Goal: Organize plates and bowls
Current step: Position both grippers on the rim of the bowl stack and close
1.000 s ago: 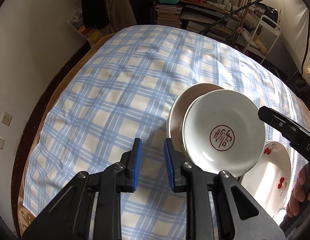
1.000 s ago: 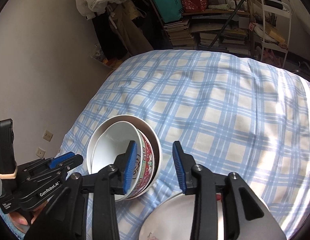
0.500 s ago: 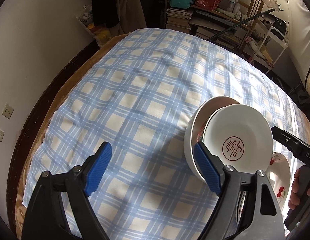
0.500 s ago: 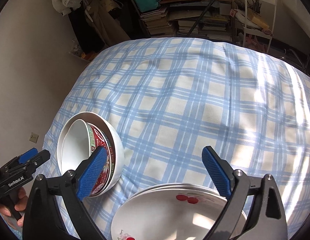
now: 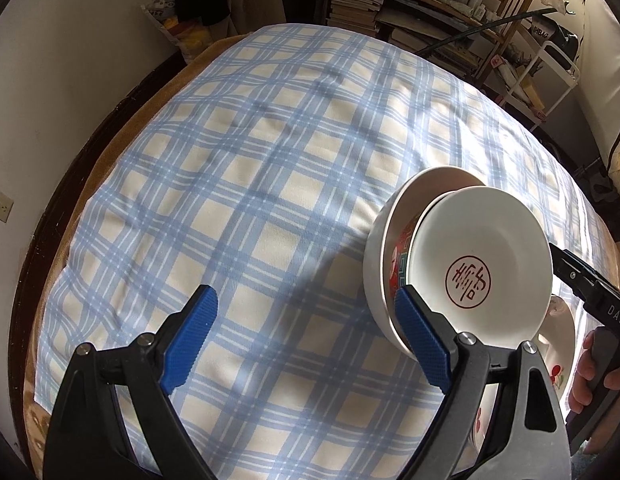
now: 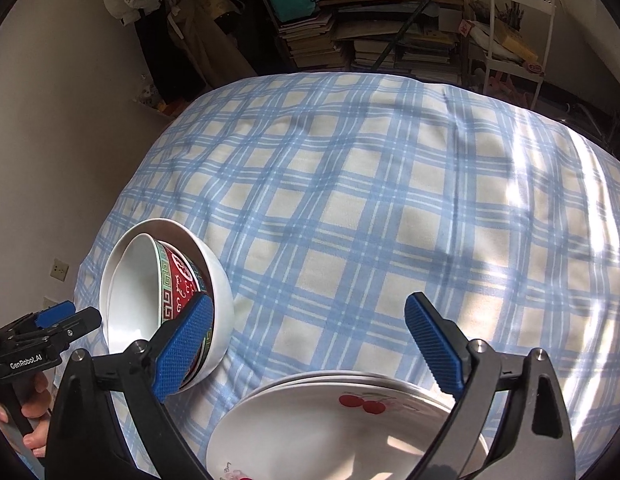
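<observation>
Two nested bowls lean on the blue plaid tablecloth: a white outer bowl holds a red patterned bowl with a red seal mark inside. My left gripper hangs just left of them, its jaws opening, with only cloth between them. Its right fingertip overlaps the bowls' rim in the picture. The right wrist view shows the same white bowl and red bowl at the left. My right gripper stands open above a stack of cherry-printed plates, holding nothing.
Bookshelves and a white wire cart stand beyond the table's far edge. A wall with sockets runs along the left. A person's hand grips the other tool's handle. The cherry plate peeks out behind the bowls.
Both grippers' jaws have spread from nearly closed to wide apart. The right gripper has sunk towards the cherry plates, which now fill more of its view.
</observation>
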Available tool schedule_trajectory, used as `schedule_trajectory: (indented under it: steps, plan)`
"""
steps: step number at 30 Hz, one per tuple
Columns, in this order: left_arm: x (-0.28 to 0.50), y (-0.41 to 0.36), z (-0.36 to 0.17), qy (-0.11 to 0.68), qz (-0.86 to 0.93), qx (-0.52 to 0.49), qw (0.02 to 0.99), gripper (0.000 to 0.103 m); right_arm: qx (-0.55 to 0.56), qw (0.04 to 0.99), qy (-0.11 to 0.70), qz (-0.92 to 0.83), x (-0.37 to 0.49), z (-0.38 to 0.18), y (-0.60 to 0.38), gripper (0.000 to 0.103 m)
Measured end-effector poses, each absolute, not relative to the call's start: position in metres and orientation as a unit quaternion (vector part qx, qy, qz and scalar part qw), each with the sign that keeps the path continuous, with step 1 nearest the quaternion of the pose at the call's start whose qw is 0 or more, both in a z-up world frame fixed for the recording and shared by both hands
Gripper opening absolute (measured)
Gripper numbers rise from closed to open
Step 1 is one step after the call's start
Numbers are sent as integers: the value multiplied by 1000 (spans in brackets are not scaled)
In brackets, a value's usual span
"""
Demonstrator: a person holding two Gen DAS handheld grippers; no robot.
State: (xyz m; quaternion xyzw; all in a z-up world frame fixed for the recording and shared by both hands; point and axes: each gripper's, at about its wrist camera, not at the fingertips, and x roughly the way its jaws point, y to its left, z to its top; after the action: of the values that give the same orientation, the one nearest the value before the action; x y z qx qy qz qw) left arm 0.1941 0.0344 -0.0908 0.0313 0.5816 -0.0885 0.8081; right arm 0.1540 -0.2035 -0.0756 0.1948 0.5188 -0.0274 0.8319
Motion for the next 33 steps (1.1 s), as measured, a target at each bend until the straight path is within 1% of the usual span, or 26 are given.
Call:
schedule_trajectory:
  steps: [12, 18, 24, 33]
  plan:
    - [199, 34, -97, 591, -82, 33, 802, 89, 152, 831, 535, -26, 160, -85, -187, 101]
    - [197, 30, -95, 585, -78, 53, 805, 89, 179, 825, 536, -19, 159, -89, -190, 97]
    - [196, 28, -95, 584, -71, 71, 805, 89, 173, 827, 535, -15, 159, -85, -185, 97]
    - [196, 29, -94, 587, -71, 70, 803, 89, 184, 827, 530, -5, 158, -82, -188, 96]
